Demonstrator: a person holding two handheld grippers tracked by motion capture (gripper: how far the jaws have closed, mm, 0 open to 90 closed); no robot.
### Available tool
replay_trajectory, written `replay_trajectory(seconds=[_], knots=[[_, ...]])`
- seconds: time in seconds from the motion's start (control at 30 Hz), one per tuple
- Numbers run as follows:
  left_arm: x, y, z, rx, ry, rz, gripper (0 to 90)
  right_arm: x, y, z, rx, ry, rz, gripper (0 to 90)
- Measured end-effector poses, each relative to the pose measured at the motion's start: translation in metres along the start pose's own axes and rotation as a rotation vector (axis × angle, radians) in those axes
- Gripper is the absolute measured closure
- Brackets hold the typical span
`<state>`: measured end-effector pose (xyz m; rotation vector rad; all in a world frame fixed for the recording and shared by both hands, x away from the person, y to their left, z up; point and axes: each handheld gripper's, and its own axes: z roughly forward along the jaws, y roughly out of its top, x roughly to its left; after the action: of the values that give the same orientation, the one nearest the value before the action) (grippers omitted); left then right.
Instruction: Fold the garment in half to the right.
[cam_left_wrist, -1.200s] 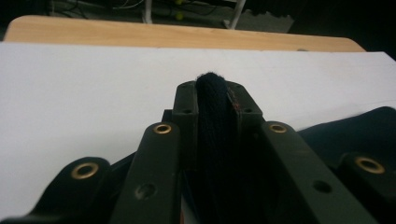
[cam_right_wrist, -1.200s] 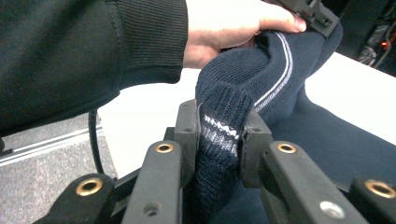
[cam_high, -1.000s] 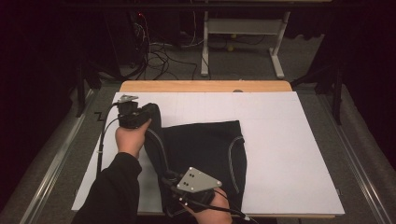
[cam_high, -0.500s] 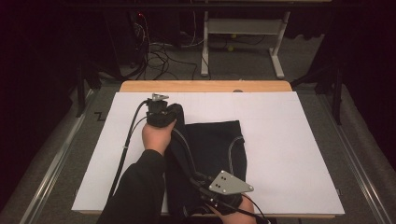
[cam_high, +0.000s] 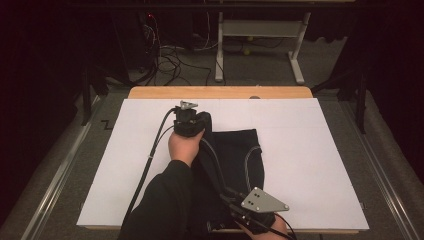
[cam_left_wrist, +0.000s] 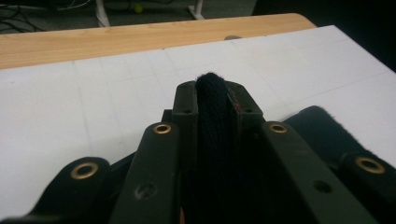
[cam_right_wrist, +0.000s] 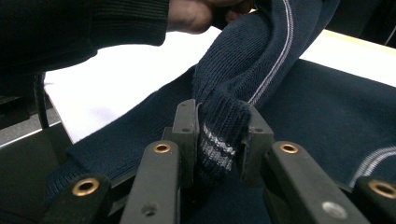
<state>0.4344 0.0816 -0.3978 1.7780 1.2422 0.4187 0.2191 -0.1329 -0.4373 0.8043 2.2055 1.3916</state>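
Nearest me, at the table's front edge, my right gripper has its black jaws closed on a ribbed cuff of the dark navy knitted garment with thin pale stripes. In the right gripper view the cuff is bunched between the two jaws, its pale bands showing just above them, and the knit rises from there in a taut fold toward my other hand. The grey three-cornered plate sits on top of this gripper, and my right hand is only partly in view at the bottom edge.

Farther out, the garment lies spread over the white sheet covering the table, mostly right of my left sleeve, which reaches forward across it. A pale seam line curves down the cloth.

Beyond that, my left hand holds my left gripper near the garment's far left corner. In the left gripper view its jaws are pressed shut on an upright fold of the dark cloth, which fills the narrow gap between them.

Past the sheet runs the light wooden edge of the table, then grey floor with tangled cables and a white metal stand.
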Motion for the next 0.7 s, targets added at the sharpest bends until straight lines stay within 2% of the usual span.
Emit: replay_trajectory(seconds=[0.17, 0.47, 0.6, 0.7], knots=[[-0.012, 0.002, 0.007, 0.005, -0.009, 0.004, 72.9, -0.005, -0.006, -0.01, 0.007, -0.03, -0.006, 73.3], [-0.037, 0.003, 0.031, 0.023, -0.043, 0.031, 72.5, -0.021, -0.024, -0.024, 0.034, -0.063, 0.031, 73.2], [-0.049, 0.003, 0.038, 0.029, -0.045, 0.048, 72.2, -0.024, -0.028, -0.03, 0.034, -0.072, 0.038, 73.0], [-0.054, 0.002, 0.043, 0.03, -0.041, 0.05, 68.7, -0.027, -0.033, -0.033, 0.052, -0.078, 0.057, 71.6]])
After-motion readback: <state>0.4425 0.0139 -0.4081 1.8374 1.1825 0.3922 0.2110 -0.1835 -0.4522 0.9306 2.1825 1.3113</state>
